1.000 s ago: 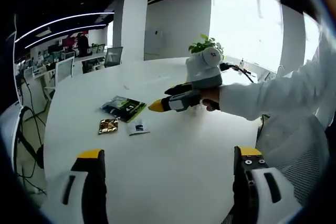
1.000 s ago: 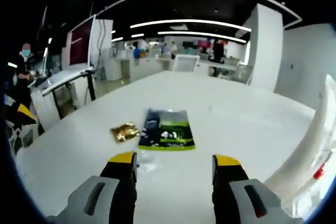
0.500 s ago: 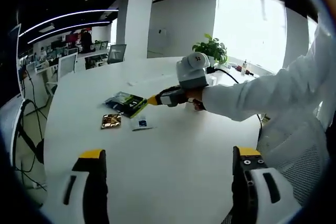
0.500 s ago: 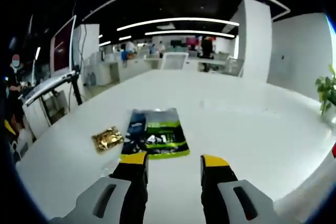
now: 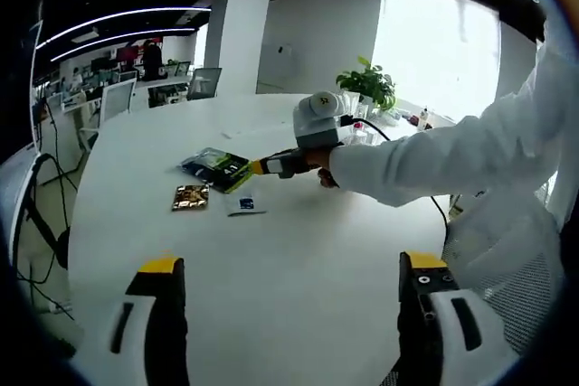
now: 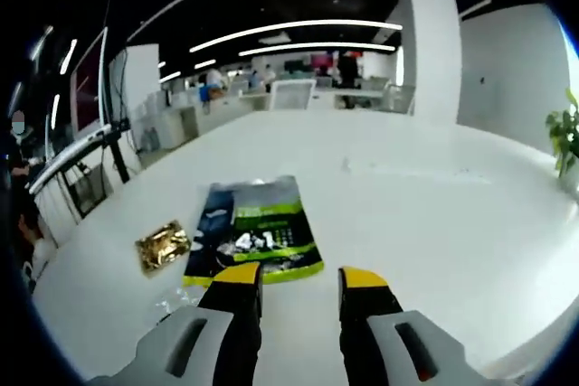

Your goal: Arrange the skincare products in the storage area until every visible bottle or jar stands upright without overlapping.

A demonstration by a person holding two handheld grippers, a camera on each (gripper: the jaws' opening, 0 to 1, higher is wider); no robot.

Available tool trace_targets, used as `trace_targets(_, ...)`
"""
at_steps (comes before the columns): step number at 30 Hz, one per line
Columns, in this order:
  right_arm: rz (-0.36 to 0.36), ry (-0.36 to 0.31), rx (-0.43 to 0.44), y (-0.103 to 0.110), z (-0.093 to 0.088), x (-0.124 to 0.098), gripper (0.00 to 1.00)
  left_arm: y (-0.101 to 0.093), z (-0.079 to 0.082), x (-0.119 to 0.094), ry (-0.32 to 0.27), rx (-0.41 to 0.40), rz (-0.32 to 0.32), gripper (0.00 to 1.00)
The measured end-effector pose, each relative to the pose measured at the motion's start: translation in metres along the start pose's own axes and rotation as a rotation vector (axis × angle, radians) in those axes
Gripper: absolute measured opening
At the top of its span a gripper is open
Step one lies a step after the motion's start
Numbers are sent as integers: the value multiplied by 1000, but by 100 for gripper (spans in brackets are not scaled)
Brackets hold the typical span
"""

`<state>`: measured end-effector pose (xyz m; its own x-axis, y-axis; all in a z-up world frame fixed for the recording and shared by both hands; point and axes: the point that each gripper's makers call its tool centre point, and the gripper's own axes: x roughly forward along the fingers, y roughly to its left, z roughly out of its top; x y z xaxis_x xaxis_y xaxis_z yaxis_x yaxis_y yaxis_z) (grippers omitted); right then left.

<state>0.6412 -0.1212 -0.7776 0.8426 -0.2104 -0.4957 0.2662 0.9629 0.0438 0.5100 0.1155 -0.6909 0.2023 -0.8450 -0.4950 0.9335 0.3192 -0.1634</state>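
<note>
A dark green and black flat packet (image 6: 258, 228) lies on the white table (image 6: 425, 214). A gold sachet (image 6: 163, 243) sits to its left, and a small pale sachet (image 6: 176, 300) lies nearer. My right gripper (image 6: 298, 276) hovers with its yellow tips at the packet's near edge, jaws narrowly open, nothing between them. In the left gripper view the right gripper (image 5: 271, 166) reaches in from the right in a white-sleeved hand, and its tip meets the packet (image 5: 214, 167). The gold sachet (image 5: 190, 197) and the small sachet (image 5: 244, 205) lie just in front. My left gripper (image 5: 289, 268) is wide open over bare table.
A potted plant (image 5: 366, 88) and small items stand at the table's far right edge. A black cable (image 5: 389, 137) trails from the right gripper. Office desks and chairs (image 5: 204, 83) lie beyond the table. The person's white sleeve (image 5: 452, 160) crosses the right side.
The right gripper has moved forward to the green packet's near edge and its jaws have drawn closer together. The left gripper stays open and nearly still.
</note>
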Motion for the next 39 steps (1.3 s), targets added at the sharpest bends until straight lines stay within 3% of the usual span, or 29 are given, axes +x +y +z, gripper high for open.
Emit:
trace_targets(5, 10, 19, -19, 0, -6, 9, 22, 3, 1, 1, -7, -17, 1, 93)
trace_targets(20, -14, -12, -80, -3, 4, 18, 10, 17, -9, 15, 12, -62, -2, 91)
trace_targets(24, -30, -16, -78, -6, 3, 17, 4, 26, 2, 26, -2, -51, -6, 89)
trace_targets(32, -56, -36, -46, -6, 0, 13, 1, 72, 37, 61, -41, -48, 10, 78)
trace_targets(36, -55, -40, -36, -6, 0, 11, 1, 91, 46, 81, -44, -26, 22, 74)
trace_targets(39, -55, -44, -37, -6, 0, 10, 0, 101, 51, 94, -5, -50, 11, 68)
